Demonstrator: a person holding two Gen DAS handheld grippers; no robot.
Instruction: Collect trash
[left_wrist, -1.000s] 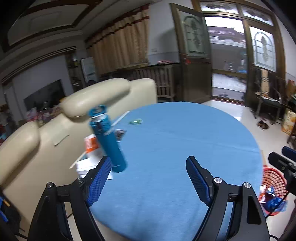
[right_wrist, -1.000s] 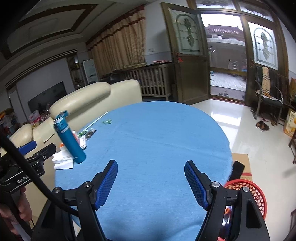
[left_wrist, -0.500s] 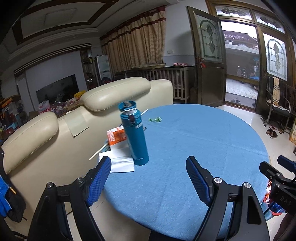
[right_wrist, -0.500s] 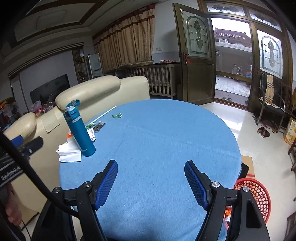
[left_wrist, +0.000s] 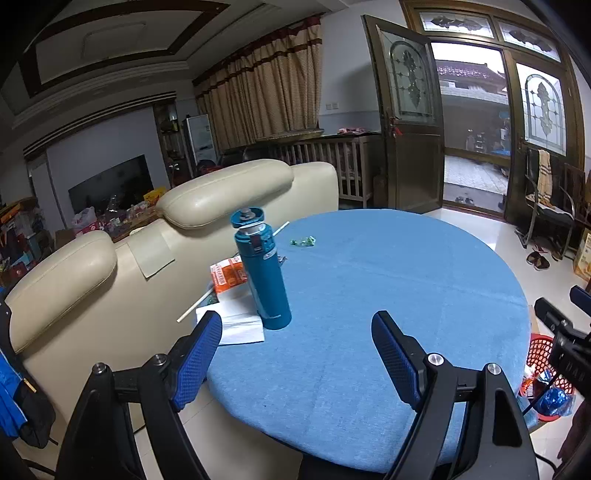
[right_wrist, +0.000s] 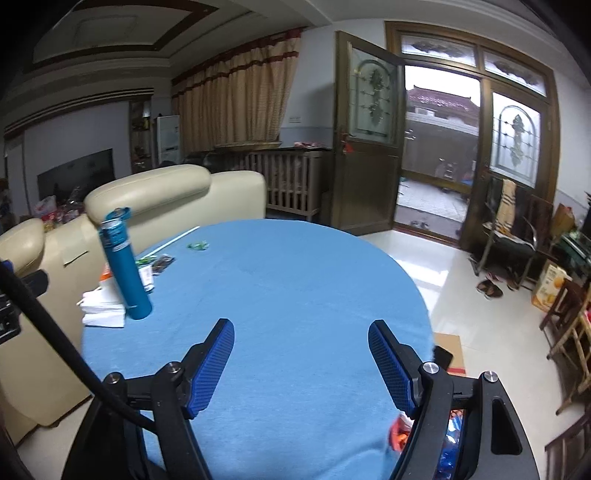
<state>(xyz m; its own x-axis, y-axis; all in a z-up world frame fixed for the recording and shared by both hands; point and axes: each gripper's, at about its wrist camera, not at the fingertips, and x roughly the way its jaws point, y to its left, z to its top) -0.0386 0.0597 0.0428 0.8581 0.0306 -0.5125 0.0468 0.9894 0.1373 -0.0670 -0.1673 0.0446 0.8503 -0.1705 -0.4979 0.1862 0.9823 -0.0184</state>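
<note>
A green candy wrapper lies on the blue round table at about 11 o'clock. An orange carton and white napkins sit beside the upright teal flask at 9 o'clock. The red basket stands on the floor at 4 o'clock. Left gripper and right gripper both gape empty.

Red basket beside blue table: partly hidden by gripper frame; wrappers behind teal bottle unreadable.
</note>
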